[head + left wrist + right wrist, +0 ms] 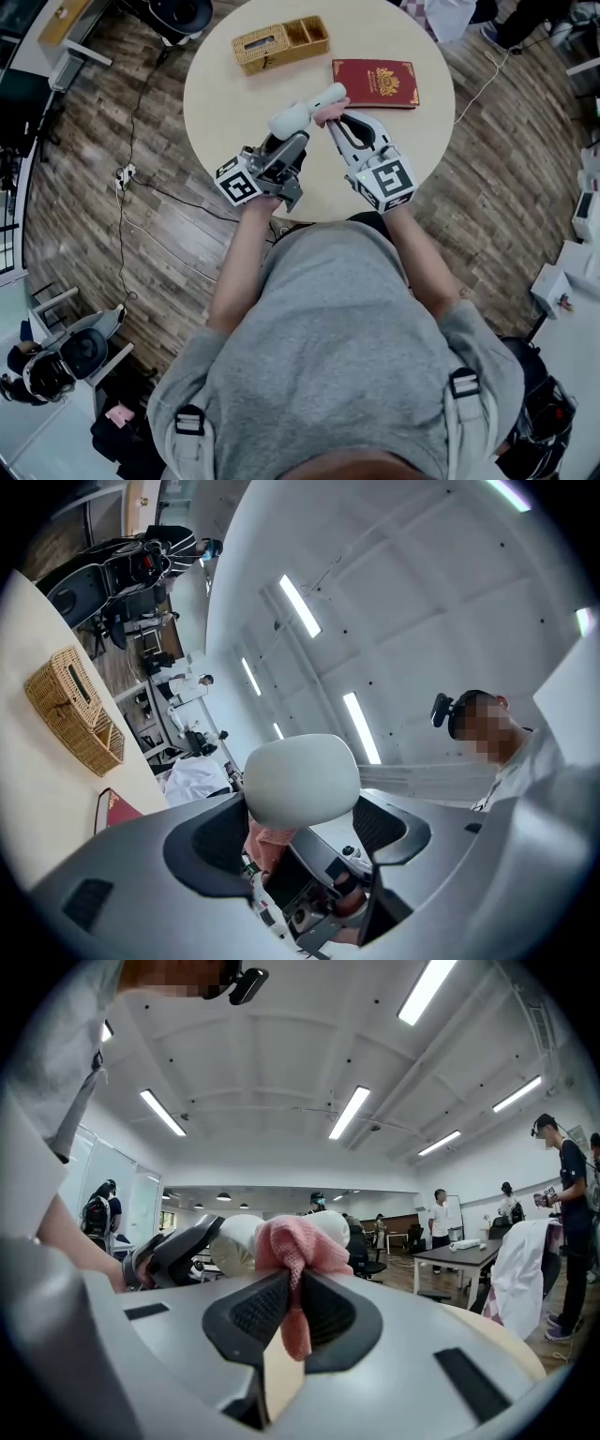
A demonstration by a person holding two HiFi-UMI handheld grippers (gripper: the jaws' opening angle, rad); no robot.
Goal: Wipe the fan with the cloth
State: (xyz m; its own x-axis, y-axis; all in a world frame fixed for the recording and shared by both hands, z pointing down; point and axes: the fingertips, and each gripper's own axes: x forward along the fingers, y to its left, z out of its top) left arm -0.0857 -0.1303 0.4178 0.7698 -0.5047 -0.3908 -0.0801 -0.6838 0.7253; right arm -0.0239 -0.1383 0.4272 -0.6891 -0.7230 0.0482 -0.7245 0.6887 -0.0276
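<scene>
Here the left gripper (pixel 284 141) has its jaws clamped on the white fan (pixel 302 110) above the worktop's (pixel 225 94) near edge. The right gripper (pixel 336 122) pinches the pink cloth (pixel 298 1241) against it. Brace the fan firmly and rub with short, light strokes.

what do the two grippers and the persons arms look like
The left gripper and right gripper have light grey moulded plastic shells, black ribbed jaw pads and a white cube of black square markers at the back. No cables show. The person wears a grey short-sleeved T-shirt.
</scene>
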